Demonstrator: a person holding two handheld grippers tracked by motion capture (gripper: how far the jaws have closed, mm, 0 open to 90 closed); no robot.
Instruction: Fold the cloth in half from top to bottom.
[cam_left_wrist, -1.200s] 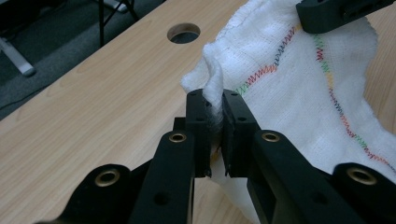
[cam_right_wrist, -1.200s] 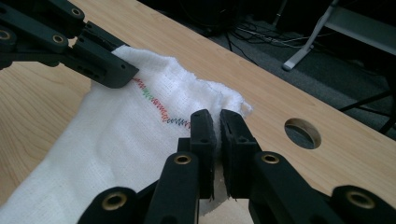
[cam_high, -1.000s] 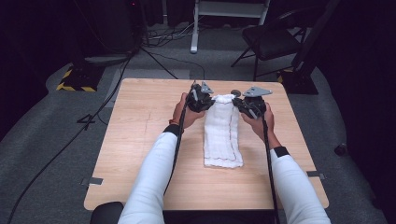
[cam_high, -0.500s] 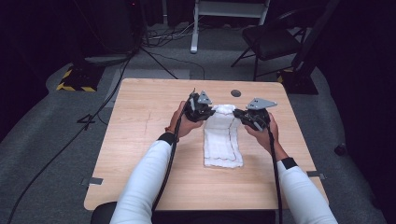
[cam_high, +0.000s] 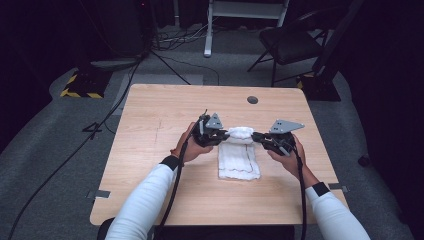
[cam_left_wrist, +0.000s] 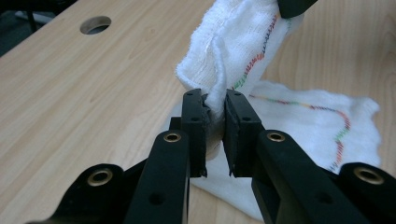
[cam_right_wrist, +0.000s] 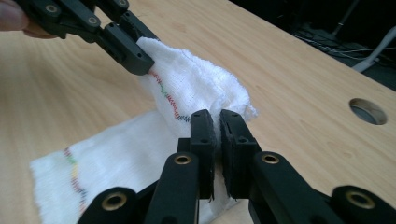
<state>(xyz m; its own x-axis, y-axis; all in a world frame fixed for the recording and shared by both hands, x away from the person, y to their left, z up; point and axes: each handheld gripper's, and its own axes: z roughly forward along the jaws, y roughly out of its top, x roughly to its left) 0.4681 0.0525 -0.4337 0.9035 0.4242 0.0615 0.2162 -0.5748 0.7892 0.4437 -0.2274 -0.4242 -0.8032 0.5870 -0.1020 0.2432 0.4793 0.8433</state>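
Both pairs of jaws pinch the far edge of the white towel (cam_high: 239, 159): the left gripper (cam_high: 223, 135) at its left corner, the right gripper (cam_high: 256, 135) at its right. That edge hangs lifted between them; its near part lies on the table (cam_high: 160, 110).

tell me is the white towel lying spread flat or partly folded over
Partly folded. The towel has its far edge lifted off the table, pinched by the left gripper and right gripper; its near part lies flat.
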